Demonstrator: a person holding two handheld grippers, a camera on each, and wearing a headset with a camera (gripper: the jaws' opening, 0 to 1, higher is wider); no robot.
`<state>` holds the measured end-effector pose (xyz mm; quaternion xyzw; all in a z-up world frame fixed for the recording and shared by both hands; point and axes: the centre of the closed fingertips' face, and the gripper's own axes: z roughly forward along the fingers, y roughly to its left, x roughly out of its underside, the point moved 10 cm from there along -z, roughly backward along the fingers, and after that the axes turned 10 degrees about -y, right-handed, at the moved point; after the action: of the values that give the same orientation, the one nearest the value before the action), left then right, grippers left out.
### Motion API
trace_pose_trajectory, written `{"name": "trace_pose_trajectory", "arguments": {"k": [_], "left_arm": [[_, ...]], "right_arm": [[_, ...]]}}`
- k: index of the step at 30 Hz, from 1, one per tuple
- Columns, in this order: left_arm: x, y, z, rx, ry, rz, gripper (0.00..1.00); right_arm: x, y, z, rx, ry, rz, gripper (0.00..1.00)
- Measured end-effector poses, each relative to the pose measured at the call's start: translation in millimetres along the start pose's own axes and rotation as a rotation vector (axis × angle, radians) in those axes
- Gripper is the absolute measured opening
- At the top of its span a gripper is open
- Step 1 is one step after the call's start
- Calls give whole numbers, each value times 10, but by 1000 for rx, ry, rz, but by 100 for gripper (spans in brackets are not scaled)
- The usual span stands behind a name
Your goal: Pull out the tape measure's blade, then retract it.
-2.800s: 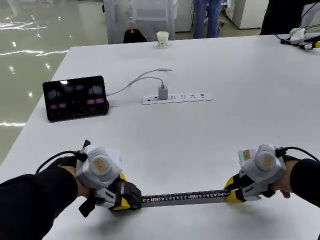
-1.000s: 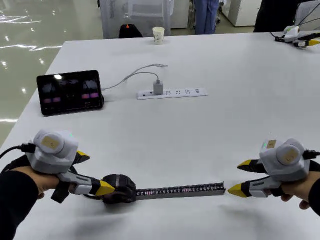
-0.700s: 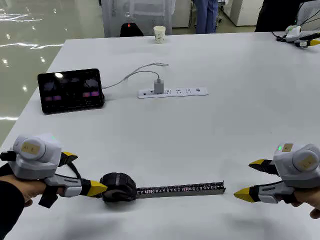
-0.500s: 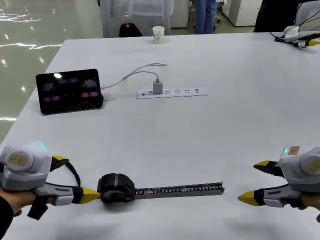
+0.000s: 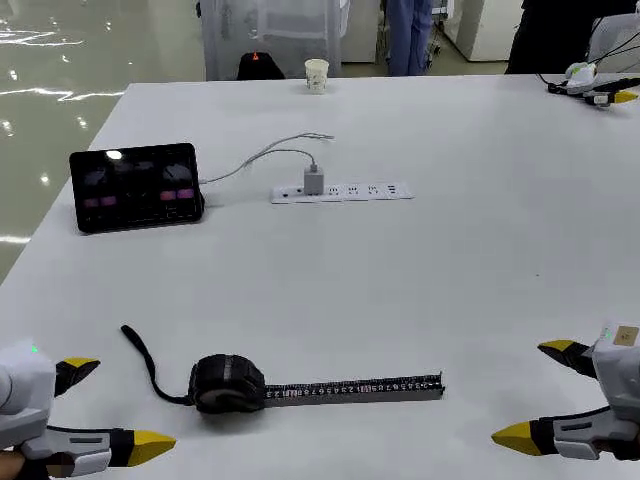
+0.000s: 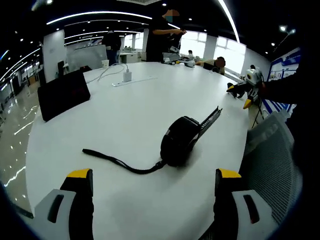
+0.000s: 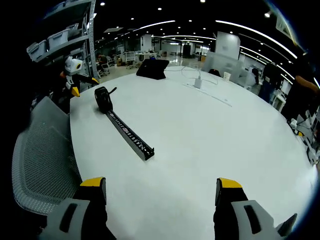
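Left tool (image 5: 130,402) and right tool (image 5: 520,392) are hovering open, empty; the black round tape measure (image 5: 228,383) is lying between them, black numbered blade (image 5: 350,389) reaching toward the right tool. Steadying the case first is looking wise.

Place: a big open-plan office or robotics lab hall.
Work surface: a broad white counter (image 5: 480,230), long like a meeting table, with a grey mesh chair (image 7: 42,160) at its edge.
Electronics: a propped-up tablet (image 5: 135,187) with a lit screen, and a white power strip (image 5: 345,191) with a charger (image 5: 314,180) and cable plugged in.
Equipment: a spare yellow-tipped gripper device (image 5: 590,85) lies at the far corner.
Ceiling: dark, with long strip lights (image 7: 155,23) and spot lamps.
Floor: glossy floor (image 5: 50,110) mirroring the lights.
Storage: a metal rack (image 7: 57,37) of bins.
Background: more desks (image 7: 132,56), small and blurred, and a person (image 5: 405,35) standing past the far edge.
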<state>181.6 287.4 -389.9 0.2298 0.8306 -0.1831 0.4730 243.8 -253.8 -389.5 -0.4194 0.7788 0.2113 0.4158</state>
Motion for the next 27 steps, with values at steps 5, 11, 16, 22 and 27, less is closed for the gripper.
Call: {"name": "trace_pose_trajectory", "arguments": {"k": [5,11,16,22,27], "left_arm": [[1,6,-69,-33,-21,1,99],[-3,9,-94,-39,-22,-5,99],[-1,-1,-93,-29,-18,-4,99],[-30,-10,-58,-20,1,30,99],[-117,-45,-13,-16,-16,57,99]], "right_arm": [[41,-16,-77,26,17,-2,99],[73,32,-125,30,29,16,99],[66,63,-148,34,20,18,99],[68,101,-163,35,17,19,99],[99,137,-168,51,20,30,99]]}}
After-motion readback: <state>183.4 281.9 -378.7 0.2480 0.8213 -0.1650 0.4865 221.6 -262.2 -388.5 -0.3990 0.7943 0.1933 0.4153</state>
